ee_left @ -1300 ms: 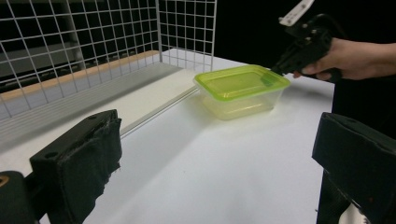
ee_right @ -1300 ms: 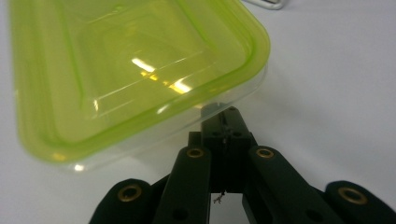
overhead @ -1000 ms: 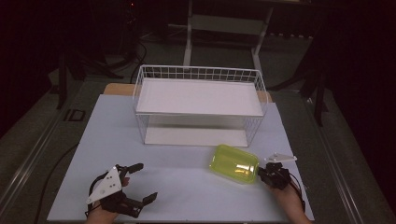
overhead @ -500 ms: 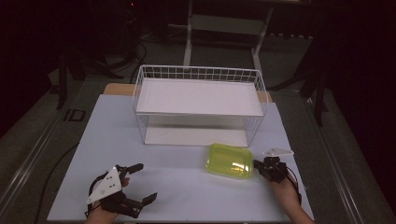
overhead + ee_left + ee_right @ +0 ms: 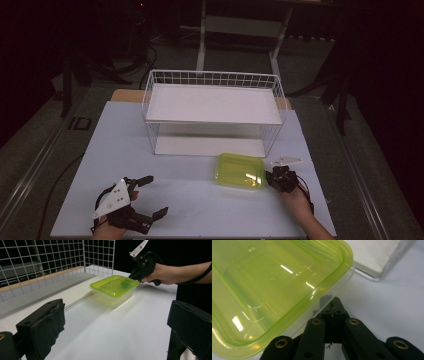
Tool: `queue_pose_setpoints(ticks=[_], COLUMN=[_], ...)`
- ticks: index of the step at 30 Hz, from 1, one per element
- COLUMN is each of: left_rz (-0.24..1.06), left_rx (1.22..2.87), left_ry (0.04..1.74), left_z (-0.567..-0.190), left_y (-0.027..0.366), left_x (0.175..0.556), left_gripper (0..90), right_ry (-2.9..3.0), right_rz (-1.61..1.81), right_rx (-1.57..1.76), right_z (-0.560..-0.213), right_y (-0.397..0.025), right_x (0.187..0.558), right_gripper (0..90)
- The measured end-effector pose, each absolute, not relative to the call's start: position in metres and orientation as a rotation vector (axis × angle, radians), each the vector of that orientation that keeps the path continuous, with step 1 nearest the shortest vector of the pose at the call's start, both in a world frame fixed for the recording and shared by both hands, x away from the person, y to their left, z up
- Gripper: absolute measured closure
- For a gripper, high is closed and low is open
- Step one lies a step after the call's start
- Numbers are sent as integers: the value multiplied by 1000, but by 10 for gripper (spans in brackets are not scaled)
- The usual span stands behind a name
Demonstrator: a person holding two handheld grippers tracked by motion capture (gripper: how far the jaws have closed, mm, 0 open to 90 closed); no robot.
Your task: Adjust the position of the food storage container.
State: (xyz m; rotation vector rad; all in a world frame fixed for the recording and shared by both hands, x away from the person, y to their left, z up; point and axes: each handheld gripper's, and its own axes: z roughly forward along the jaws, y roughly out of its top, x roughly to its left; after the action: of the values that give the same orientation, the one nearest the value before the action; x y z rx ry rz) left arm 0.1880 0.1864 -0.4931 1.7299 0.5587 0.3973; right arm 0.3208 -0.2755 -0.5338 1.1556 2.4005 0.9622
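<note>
- Container (image 5: pixel 240 171), yellow-green plastic with a lid, sits flat on the white table (image 5: pixel 200 200), just in front of the wire basket (image 5: pixel 212 112) and toward its right end.
- Long axis of the container runs left to right across the table in the high view, roughly parallel to the basket's front edge.
- Right gripper (image 5: pixel 278 178) meets the container's right short end; in the right gripper view the jaws are drawn together under the lid's rim (image 5: pixel 329 287), so it looks clenched on that edge, though the contact point itself sits behind the rim.
- From this claw the container lies to the left and slightly ahead; the basket opening is straight beyond it.
- Left gripper (image 5: pixel 152 196) rests near the table's front-left, well apart from the container, jaws spread wide and holding nothing; in its own view the pads (image 5: pixel 45 327) frame the container (image 5: pixel 113 290) at a distance.
- Right hand (image 5: pixel 162 273) is clearly the nearer one, and my guess is that any push or lift toward the basket falls to it.
- Against the earlier frames: the container was tilted up on edge and lay farther right; now it lies level and has shifted left. The left gripper has not moved.
</note>
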Motion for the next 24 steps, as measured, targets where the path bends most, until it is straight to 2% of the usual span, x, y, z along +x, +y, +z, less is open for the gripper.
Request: queue_pose_setpoints(ticks=[24], left_rz=[381], left_rx=[1739], left_ry=[571], left_z=[-496], left_y=[185], left_x=[188], left_gripper=[21], right_ry=[2486], right_rz=[1037], right_rx=[1060], right_z=[-536], right_y=[-206], right_x=[336], right_gripper=[900])
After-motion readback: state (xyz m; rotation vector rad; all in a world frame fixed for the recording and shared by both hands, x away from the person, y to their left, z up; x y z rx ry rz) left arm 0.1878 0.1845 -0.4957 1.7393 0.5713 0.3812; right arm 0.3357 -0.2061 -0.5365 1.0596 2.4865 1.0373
